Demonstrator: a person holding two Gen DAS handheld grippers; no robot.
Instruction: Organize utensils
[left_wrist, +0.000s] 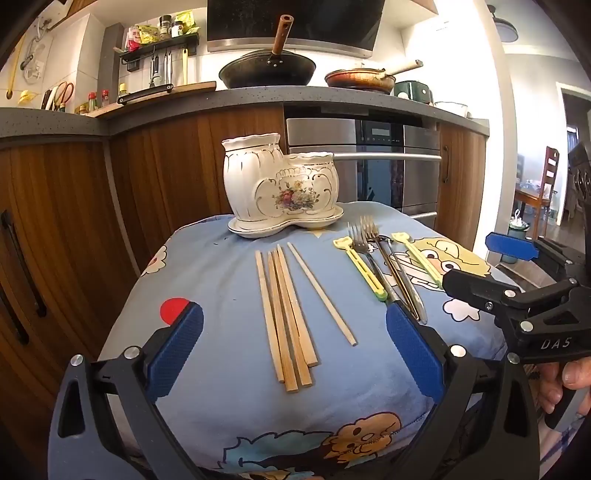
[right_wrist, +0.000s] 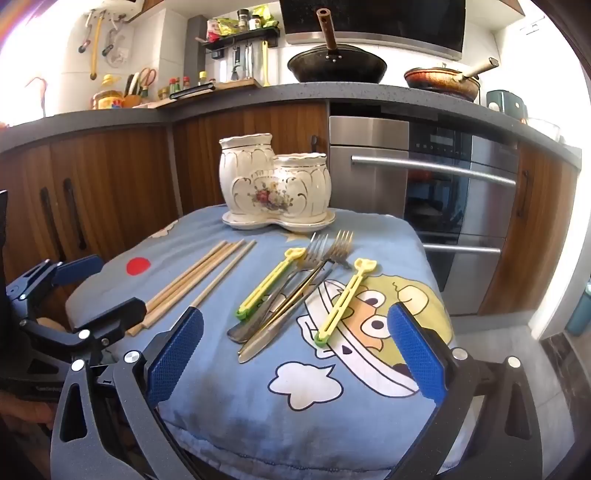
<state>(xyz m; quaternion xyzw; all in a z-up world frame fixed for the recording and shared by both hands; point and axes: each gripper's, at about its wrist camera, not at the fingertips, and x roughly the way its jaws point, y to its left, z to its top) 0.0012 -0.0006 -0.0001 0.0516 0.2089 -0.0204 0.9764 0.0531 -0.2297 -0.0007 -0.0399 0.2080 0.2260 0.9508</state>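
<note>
A white ceramic two-pot utensil holder (left_wrist: 280, 184) (right_wrist: 273, 181) with a flower print stands on its saucer at the far end of a blue cartoon cloth (left_wrist: 221, 406) (right_wrist: 240, 406). Several wooden chopsticks (left_wrist: 288, 314) (right_wrist: 192, 280) lie side by side on the left part of the cloth. To their right lie two forks (left_wrist: 369, 243) (right_wrist: 325, 251) with crossed handles and two yellow clips (left_wrist: 360, 266) (right_wrist: 345, 299). My left gripper (left_wrist: 295, 350) (right_wrist: 122, 284) hangs open over the chopsticks' near ends. My right gripper (right_wrist: 295, 350) (left_wrist: 469, 261) is open, near the fork handles. Neither holds anything.
Behind the cloth run wooden cabinets (left_wrist: 74, 221) and a steel oven (right_wrist: 443, 192). The grey counter (left_wrist: 258, 96) carries a black wok (left_wrist: 267, 70) and a pan (right_wrist: 439, 83). A hand (left_wrist: 565, 376) holds the right gripper.
</note>
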